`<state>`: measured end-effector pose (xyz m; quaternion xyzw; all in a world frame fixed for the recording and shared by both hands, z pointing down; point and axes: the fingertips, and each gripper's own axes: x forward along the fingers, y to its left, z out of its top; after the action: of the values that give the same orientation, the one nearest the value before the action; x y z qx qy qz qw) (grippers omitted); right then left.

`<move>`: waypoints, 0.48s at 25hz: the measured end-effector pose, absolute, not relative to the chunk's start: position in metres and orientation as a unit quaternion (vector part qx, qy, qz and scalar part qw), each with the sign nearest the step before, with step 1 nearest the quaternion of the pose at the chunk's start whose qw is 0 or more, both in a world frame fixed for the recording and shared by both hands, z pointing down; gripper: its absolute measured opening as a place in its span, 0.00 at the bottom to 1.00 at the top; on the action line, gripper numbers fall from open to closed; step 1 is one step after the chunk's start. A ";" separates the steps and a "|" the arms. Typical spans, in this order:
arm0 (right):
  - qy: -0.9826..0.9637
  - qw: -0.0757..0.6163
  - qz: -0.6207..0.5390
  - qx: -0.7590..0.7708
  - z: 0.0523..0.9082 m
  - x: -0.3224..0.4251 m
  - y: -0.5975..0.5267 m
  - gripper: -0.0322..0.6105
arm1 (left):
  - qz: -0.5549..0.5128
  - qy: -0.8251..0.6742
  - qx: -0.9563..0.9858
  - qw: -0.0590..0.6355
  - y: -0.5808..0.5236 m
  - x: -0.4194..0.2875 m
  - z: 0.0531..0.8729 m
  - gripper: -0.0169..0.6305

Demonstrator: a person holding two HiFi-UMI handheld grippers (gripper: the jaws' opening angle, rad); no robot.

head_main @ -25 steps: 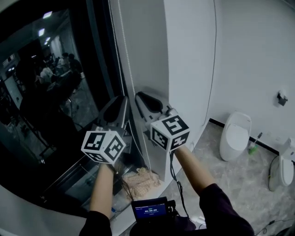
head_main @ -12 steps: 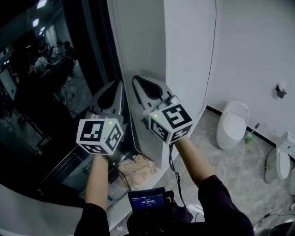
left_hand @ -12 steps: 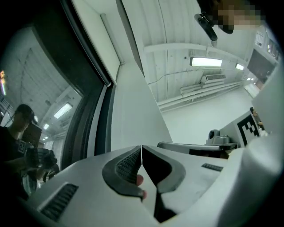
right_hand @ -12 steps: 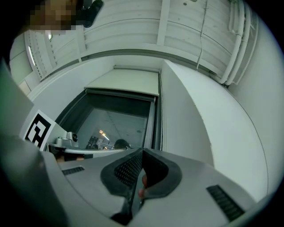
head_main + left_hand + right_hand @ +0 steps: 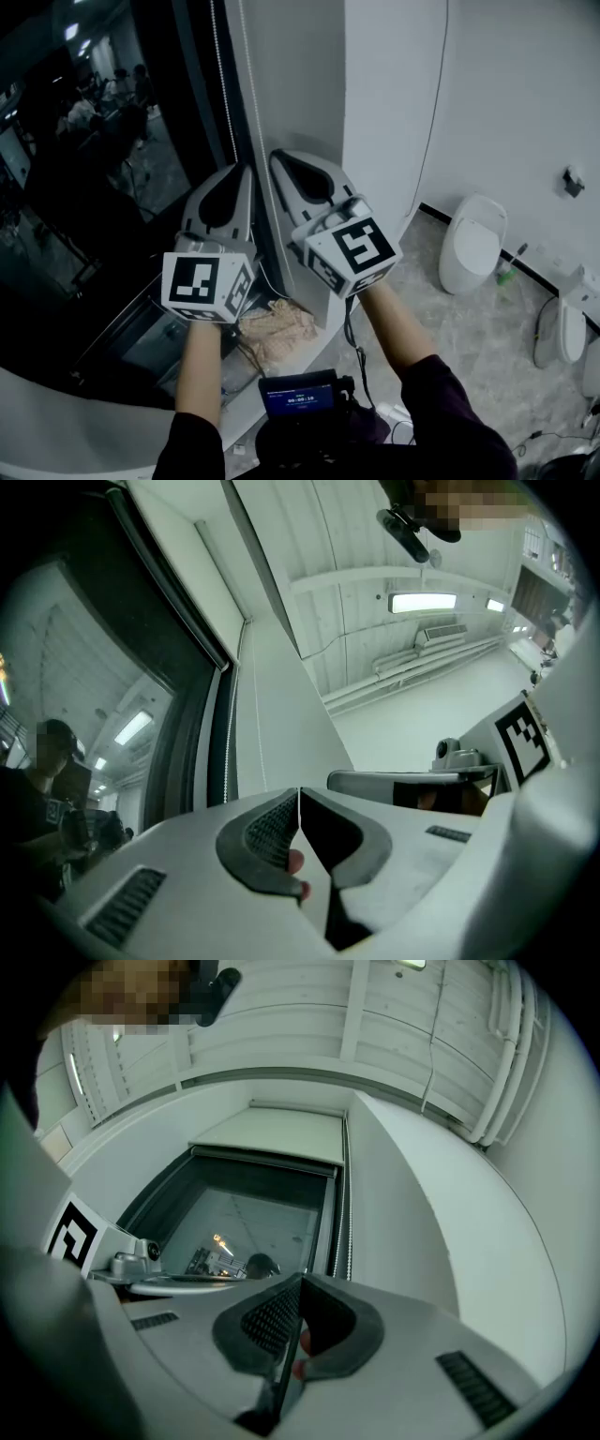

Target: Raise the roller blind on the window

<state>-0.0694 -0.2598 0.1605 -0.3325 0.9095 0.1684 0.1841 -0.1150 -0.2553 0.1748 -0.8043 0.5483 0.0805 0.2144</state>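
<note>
White roller blind [image 5: 272, 1135] is seen gathered near the top of the window [image 5: 253, 1218], little judged left to raise, while left gripper [image 5: 298, 794] and right gripper [image 5: 300, 1281] fingers are pressed together, the bead chain [image 5: 343, 1213] apparently unpinched.

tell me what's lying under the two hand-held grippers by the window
A crumpled beige cloth lies on the window ledge, below the left hand-held gripper and right hand-held gripper. Its upper left corner is hidden behind the left marker cube; nothing under the cloth shows.

Grey grippers [image 5: 246, 171] [image 5: 275, 157], sleeves [image 5: 192, 450] seemingly dark.
</note>
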 end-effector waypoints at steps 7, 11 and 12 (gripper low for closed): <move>0.910 0.184 0.167 -0.331 0.167 -0.076 -0.260 0.06 | 0.082 0.550 -0.804 0.210 -0.255 -0.123 0.184 0.05; 0.912 0.172 0.164 -0.335 0.172 -0.084 -0.260 0.06 | 0.085 0.547 -0.806 0.210 -0.255 -0.128 0.186 0.05; 0.912 0.173 0.164 -0.335 0.172 -0.086 -0.259 0.06 | 0.085 0.547 -0.806 0.210 -0.255 -0.130 0.186 0.05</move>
<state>-0.0864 -0.2594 0.1719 -0.3346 0.9118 0.1640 0.1728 -0.1304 -0.2551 0.1856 -0.8059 0.5468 0.0854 0.2103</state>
